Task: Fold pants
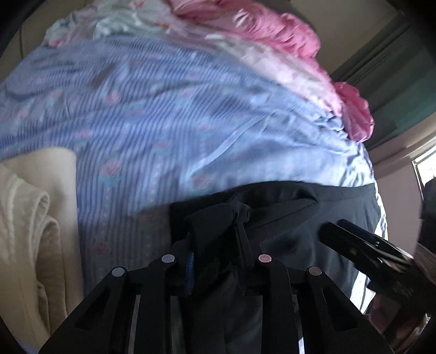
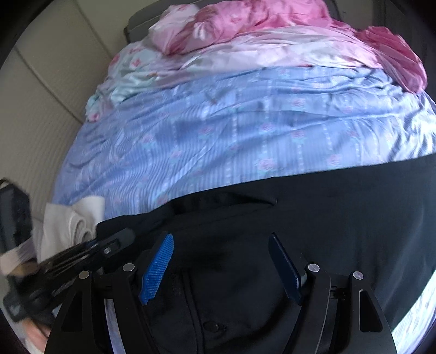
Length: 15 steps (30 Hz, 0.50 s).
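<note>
Left wrist view blurring with motion, left gripper (image 1: 215,242) clamping a bunched fold of black pants (image 1: 288,217) lying at the near edge of the striped blue bedsheet (image 1: 152,114), right wrist view showing right gripper (image 2: 220,268) hovering wide open above smooth dark pants (image 2: 327,217), gripping nothing, ribbed blue pads (image 2: 158,268) showing, pink satin bedding (image 2: 272,24) crumpling at the far edge.

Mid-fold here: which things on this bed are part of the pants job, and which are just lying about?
Part of the job:
black pants
left tongs, shut on the pants
right tongs, open over the pants

Just lying about:
blue striped sheet
pink bedding
cream towel
</note>
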{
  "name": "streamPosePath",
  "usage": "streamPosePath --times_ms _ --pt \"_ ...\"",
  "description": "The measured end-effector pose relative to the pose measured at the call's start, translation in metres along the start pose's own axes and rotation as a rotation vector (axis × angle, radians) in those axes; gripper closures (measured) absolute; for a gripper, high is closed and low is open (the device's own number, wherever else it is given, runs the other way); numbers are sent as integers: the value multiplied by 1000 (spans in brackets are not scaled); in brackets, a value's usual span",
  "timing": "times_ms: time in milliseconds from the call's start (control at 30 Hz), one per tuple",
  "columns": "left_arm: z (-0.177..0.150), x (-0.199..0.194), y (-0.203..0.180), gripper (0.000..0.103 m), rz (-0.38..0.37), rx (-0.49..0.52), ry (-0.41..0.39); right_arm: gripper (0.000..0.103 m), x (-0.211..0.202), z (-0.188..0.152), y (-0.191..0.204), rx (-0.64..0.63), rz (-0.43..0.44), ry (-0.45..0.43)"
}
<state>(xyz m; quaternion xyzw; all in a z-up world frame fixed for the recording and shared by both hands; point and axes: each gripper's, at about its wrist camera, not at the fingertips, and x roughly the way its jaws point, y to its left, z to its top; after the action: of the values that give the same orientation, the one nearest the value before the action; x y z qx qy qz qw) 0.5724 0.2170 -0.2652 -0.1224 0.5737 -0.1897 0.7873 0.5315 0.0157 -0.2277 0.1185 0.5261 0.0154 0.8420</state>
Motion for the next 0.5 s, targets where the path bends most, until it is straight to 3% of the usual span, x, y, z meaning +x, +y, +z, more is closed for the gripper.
streamPosePath --times_ms 167,400,500 --pt "2 17 0 79 41 48 21 30 6 -11 5 -43 -28 14" --pt "15 22 -5 78 70 90 13 30 0 -13 -19 3 -77 -2" --pt "15 33 -5 67 139 101 43 30 -3 -11 -25 9 -92 -10"
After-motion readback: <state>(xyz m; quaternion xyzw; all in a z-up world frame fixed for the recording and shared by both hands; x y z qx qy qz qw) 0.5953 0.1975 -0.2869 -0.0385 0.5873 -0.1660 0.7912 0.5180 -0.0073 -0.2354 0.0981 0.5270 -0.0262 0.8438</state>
